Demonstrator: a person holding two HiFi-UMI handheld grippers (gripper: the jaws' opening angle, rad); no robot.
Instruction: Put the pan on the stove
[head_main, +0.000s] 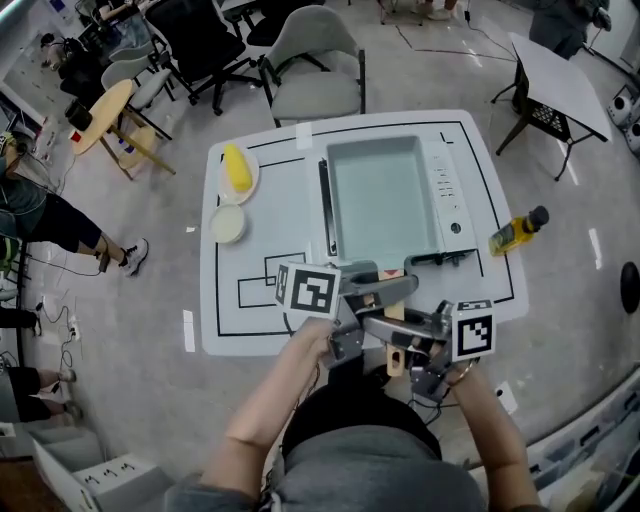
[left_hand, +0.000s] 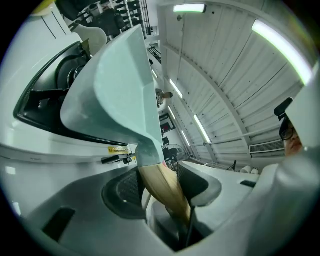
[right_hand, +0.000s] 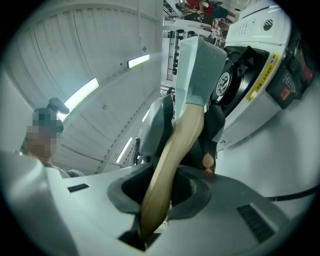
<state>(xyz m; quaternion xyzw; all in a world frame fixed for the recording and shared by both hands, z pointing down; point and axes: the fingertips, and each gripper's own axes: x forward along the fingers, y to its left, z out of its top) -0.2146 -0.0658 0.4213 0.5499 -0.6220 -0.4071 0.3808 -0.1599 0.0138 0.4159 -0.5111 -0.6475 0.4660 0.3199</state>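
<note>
Your left gripper (left_hand: 160, 181) and right gripper (right_hand: 162, 192) both clamp the tan wooden handle (right_hand: 187, 130) of the pale green rectangular pan (head_main: 380, 195), which sits over the white tabletop stove (head_main: 452, 190). Whether it rests there yet is unclear. Settling it and letting go likely remain.

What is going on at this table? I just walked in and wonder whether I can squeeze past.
A person stands at the white table with a gripper in each hand. The left gripper and the right gripper are both clamped on the wooden handle of a pale green square pan. The pan is over the stove; whether it already rests on the burner is hard to tell. A plate and a bottle sit untouched off to the sides.
</note>
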